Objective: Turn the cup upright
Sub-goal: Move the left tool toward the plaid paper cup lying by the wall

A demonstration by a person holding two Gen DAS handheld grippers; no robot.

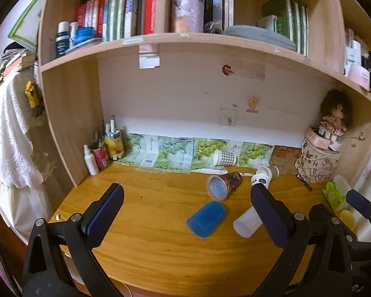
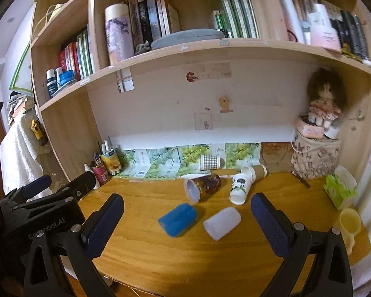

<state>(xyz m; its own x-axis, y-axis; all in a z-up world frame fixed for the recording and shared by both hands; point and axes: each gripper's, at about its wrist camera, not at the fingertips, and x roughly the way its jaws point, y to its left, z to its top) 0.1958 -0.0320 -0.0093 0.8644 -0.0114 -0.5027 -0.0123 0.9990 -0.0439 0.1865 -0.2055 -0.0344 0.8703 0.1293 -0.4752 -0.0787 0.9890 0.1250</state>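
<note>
Several cups lie on their sides on the wooden desk [image 1: 148, 242]: a blue cup [image 1: 206, 219] [image 2: 178, 219], a frosted white cup [image 1: 246, 224] [image 2: 221, 222], a dark patterned cup [image 1: 223, 184] [image 2: 202, 185], a white printed paper cup [image 2: 240, 188] [image 1: 259, 180], a brown paper cup [image 2: 256, 172] and a checked paper cup [image 1: 223, 158] [image 2: 210, 162] at the back. My left gripper [image 1: 186, 198] is open and empty, above the desk in front of the blue cup. My right gripper [image 2: 186, 208] is open and empty, with the blue and frosted cups between its fingers in view.
A pen holder and bottles [image 1: 104, 148] stand at the back left. A patterned bag with a doll [image 2: 316, 158] sits back right. A green tissue pack [image 2: 338, 191] and yellow cup [image 2: 350, 221] lie at the right edge. Shelves of books hang overhead.
</note>
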